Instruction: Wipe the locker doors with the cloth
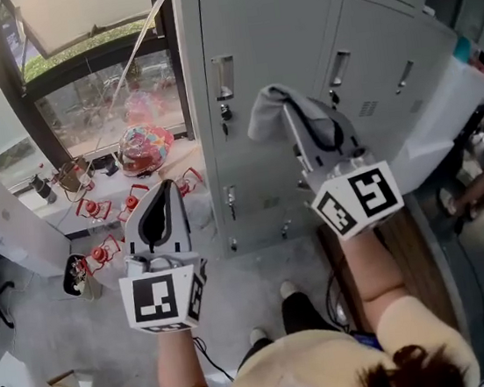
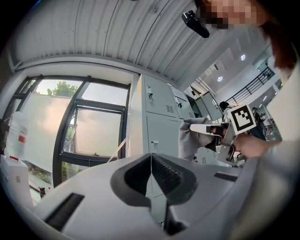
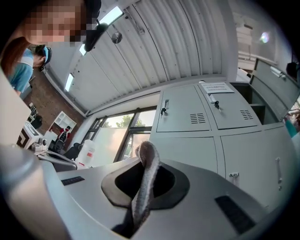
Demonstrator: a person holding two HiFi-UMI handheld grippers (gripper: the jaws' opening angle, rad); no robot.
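grey cloth (image 1: 265, 110) pinched in right claw (image 1: 296, 121), locker doors (image 1: 249, 46) just ahead; left claw (image 1: 167, 187) closed, empty; thin pinch might slip.

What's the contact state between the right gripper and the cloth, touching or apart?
Touching. The right gripper view shows the cloth pinched between the shut jaws of the right gripper, with its folded edge sticking up past them.

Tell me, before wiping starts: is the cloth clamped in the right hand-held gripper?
Clamped: the cloth stands pinched between the right hand-held gripper's jaws, bunched over its tip in the head view.
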